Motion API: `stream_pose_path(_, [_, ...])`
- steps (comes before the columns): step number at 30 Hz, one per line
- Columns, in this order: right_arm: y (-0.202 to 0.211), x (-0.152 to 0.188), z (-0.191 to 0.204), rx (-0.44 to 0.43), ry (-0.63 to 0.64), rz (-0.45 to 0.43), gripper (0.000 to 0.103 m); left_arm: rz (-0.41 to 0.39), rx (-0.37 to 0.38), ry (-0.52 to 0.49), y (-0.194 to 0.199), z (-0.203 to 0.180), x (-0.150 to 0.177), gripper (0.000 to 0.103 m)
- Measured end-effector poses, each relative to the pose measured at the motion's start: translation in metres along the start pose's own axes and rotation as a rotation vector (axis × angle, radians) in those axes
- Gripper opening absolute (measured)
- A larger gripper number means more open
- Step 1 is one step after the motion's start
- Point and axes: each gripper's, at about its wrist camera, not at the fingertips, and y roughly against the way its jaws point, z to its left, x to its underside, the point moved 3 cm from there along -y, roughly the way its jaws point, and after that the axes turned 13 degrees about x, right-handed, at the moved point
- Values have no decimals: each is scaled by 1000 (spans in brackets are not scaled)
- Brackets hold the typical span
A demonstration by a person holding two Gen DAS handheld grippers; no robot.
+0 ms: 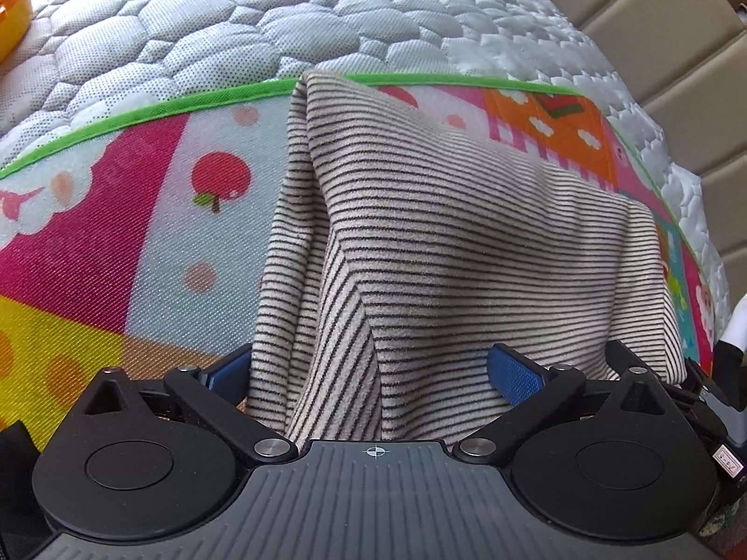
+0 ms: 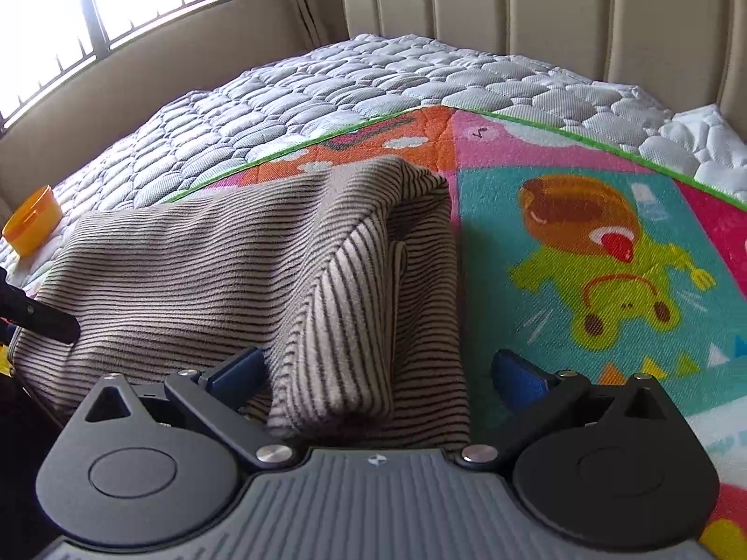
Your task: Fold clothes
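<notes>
My left hand-held gripper [image 1: 373, 368] spread apart, right hand-held gripper [image 2: 378, 368] likewise, folded cream black-striped knit garment [image 1: 443, 242] between both, bare colourful play mat [image 2: 583, 233] rightward on the bed.

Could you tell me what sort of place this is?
Most likely a bedroom: a quilted mattress against a padded headboard, with a window beside it and a colourful mat spread on top.

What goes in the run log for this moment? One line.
left gripper: open, striped garment between jaws | right gripper: open, garment fold between jaws | garment on play mat | fold unfinished
</notes>
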Motion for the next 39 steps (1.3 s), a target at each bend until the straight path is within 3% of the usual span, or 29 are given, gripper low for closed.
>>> stream_pose_path(5, [17,-51,-4,67,64,-171,103,-45,64,-41,7,-10,-5,103])
stream_pose_path(9, [-19,-88,23,82,291,-149,103,-85,48,-95,4,-20,-13,93])
stream_pose_path(11, [-50,-91,36,111,438,-78,103,-77,39,-112,-2,-22,-17,90])
stream_pose_path(14, [-70,-84,36,176,587,-112,103,-63,37,-142,-10,-24,-25,88])
stream_pose_path(22, [-58,-60,-47,343,366,-68,103,-130,35,-327,-56,-76,-98,81])
stream_pose_path(26, [-36,-33,-65,331,257,-41,103,-223,22,-351,-52,-111,-118,82])
stream_pose_path(29, [-32,-24,-72,292,156,-35,103,-243,33,-333,-32,-126,-101,92])
stream_pose_path(32, [-38,-27,-86,230,-2,18,103,-227,85,-294,-14,-128,-61,95])
stream_pose_path(33, [-35,-29,-88,222,-31,7,103,-201,111,-273,-13,-127,-46,95])
stream_pose_path(37, [-3,-44,-84,291,-10,-182,103,-56,188,-188,-32,-116,4,92])
stream_pose_path(39, [-5,-46,-82,333,23,-172,103,-23,188,-160,-50,-111,14,84])
